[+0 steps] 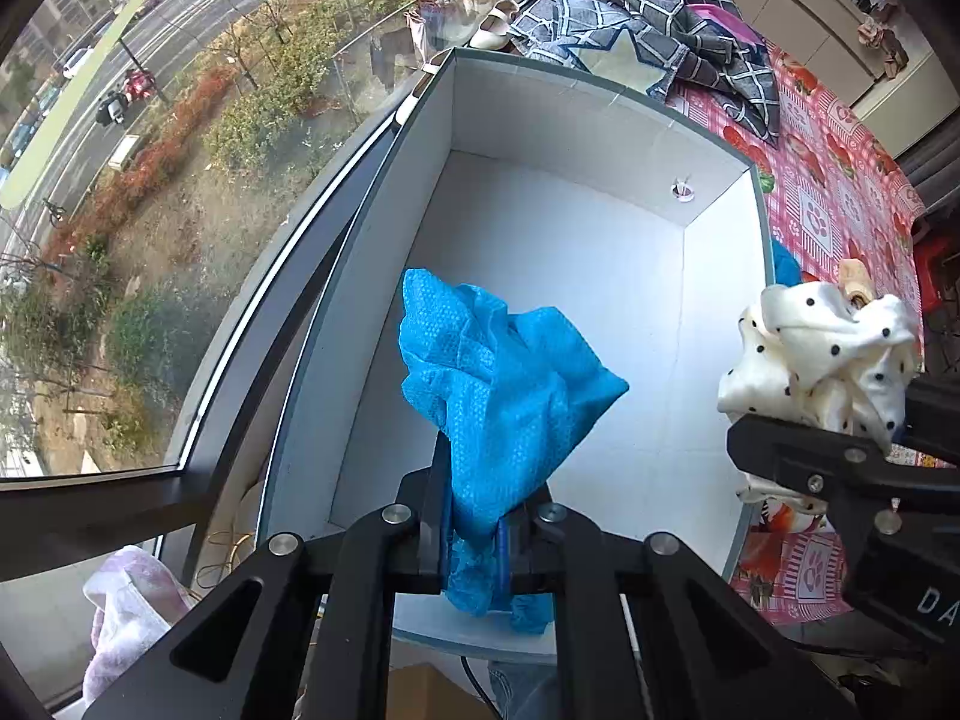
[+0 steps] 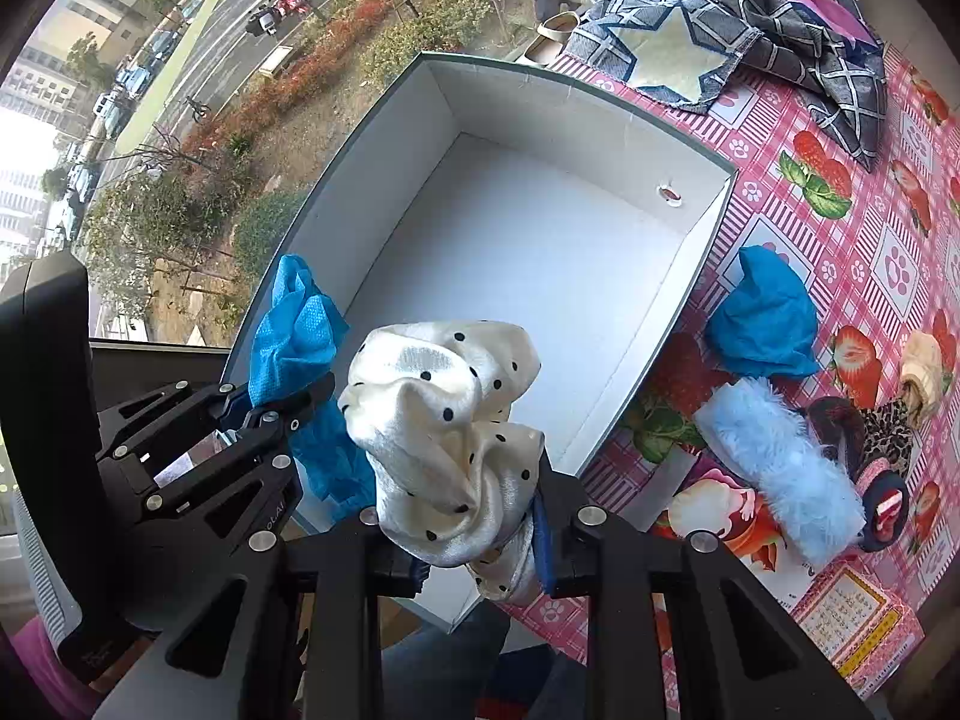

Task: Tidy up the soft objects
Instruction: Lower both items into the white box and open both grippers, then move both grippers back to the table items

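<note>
**Both cloths held over box, release pending**

Left gripper (image 1: 477, 531) is clamped on the blue cloth (image 1: 504, 384), held above the white box (image 1: 630, 99). Right gripper (image 2: 480, 546) is clamped on the polka-dot cloth (image 2: 447, 420) over the near rim. Risk: fabric snagged on pads, or draped over the rim at release. Fingertips are hidden by fabric.

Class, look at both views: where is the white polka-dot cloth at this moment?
The white polka-dot cloth is clamped in the right gripper, held above the near end of the white box, beside the blue cloth in the left gripper.
</note>
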A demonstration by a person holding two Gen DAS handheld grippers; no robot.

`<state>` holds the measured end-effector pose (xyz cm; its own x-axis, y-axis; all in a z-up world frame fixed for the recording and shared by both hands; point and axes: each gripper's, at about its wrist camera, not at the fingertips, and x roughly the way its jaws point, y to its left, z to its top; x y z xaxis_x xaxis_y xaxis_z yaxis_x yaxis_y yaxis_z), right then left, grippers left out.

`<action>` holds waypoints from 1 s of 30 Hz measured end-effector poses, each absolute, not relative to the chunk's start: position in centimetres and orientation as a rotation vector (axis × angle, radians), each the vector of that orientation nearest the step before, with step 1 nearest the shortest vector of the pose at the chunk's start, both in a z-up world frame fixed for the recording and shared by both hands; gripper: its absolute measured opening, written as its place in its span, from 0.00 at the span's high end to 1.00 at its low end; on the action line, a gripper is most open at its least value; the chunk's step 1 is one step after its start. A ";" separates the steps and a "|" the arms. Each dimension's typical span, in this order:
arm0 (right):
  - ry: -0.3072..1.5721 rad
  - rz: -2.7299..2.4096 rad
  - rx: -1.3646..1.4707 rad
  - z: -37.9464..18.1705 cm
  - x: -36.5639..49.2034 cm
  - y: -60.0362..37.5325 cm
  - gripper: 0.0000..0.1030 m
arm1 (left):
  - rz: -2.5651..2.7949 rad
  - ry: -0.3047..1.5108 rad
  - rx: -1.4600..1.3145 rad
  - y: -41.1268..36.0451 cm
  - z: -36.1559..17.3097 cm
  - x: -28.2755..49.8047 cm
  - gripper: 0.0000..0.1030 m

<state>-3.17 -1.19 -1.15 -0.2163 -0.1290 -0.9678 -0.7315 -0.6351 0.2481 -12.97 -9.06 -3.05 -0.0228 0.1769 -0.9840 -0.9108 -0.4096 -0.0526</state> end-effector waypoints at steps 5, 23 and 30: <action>1.024 1.887 -1.657 -2.7 -3.8 -1.0 0.74 | 1.572 0.851 -1.383 -9.0 -3.7 -12.9 0.89; 1.176 1.834 -1.771 -5.9 -3.1 -2.8 0.44 | 1.530 0.790 -1.458 -11.3 -5.4 -13.5 0.22; 1.219 1.855 -1.521 -1.1 -0.2 0.3 0.00 | 1.558 0.661 -1.379 -10.8 -1.1 -13.8 0.12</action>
<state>-0.24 0.34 -1.14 -0.2933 -0.1861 -0.9377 -0.7869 -0.5101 0.3474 -13.78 -10.79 -1.13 0.0535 0.2827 -0.9577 -0.8853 -0.4302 -0.1764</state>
